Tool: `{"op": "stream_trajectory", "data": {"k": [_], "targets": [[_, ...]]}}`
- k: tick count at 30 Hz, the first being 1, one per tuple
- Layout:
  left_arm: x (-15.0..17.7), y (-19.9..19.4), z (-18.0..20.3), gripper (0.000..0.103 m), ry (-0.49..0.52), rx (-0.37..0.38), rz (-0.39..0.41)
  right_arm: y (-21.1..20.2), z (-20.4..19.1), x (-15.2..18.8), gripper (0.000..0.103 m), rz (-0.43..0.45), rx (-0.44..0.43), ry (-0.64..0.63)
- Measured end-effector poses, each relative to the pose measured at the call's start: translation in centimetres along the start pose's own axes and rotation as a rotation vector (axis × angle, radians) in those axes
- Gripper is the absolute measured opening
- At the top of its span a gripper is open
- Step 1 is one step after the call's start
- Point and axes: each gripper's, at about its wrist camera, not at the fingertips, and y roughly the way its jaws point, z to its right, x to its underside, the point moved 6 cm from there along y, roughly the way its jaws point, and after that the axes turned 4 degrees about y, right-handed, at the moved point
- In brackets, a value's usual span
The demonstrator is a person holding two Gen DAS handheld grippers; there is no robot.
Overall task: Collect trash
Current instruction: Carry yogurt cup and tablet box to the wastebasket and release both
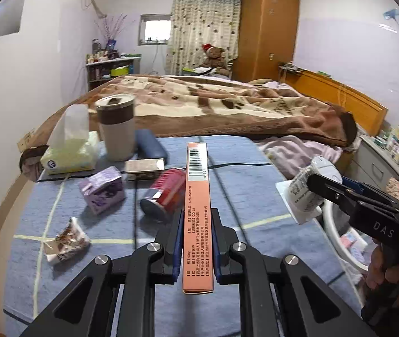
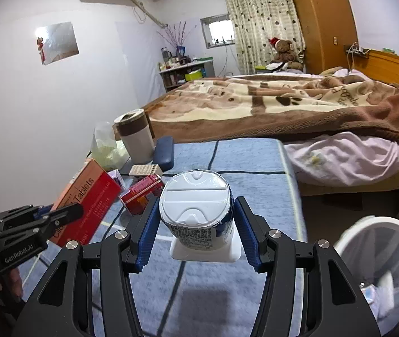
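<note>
Two pieces of trash are held up over the tabletop point(image 1: 255, 196): the left hand-held gripper point(image 1: 197, 241) pinches an orange box point(image 1: 197, 210), the right hand-held gripper point(image 2: 196, 224) clamps a white cup point(image 2: 196, 210). Near the cup, beside the tabletop, stands a white bin point(image 2: 379, 255); a red can point(image 1: 164, 193) lies on the tabletop.

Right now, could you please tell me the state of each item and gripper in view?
Left gripper: shut on the tablet box.
Tablet box: held edge-up, off the table.
Right gripper: shut on the yogurt cup.
Yogurt cup: held, foil lid sealed, upside down.
Red can: lying on its side.
Purple carton: tipped over, top torn open.
Tumbler: upright, lid on.
Snack wrapper: crumpled.
White bin: upright, open-topped.
</note>
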Motion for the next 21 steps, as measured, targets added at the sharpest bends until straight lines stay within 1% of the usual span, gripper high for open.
{"op": "stream_trajectory", "data": {"k": [6,10,17,21], "targets": [[-0.2,-1.4,4.0,0.017,0.035,0.048,0.025,-2.8,2.0,0.3,0.054,0.041,0.032,0.023],[-0.1,-2.4,7.4,0.017,0.064,0.083,0.040,-4.5,3.5,0.6,0.054,0.063,0.075,0.024],[0.4,-2.8,12.3,0.017,0.110,0.153,0.046,-7.4,6.3,1.2,0.054,0.087,0.131,0.046],[0.8,-2.6,15.3,0.017,0.130,0.207,0.036,-8.7,8.0,1.4,0.054,0.096,0.173,0.062]]}}
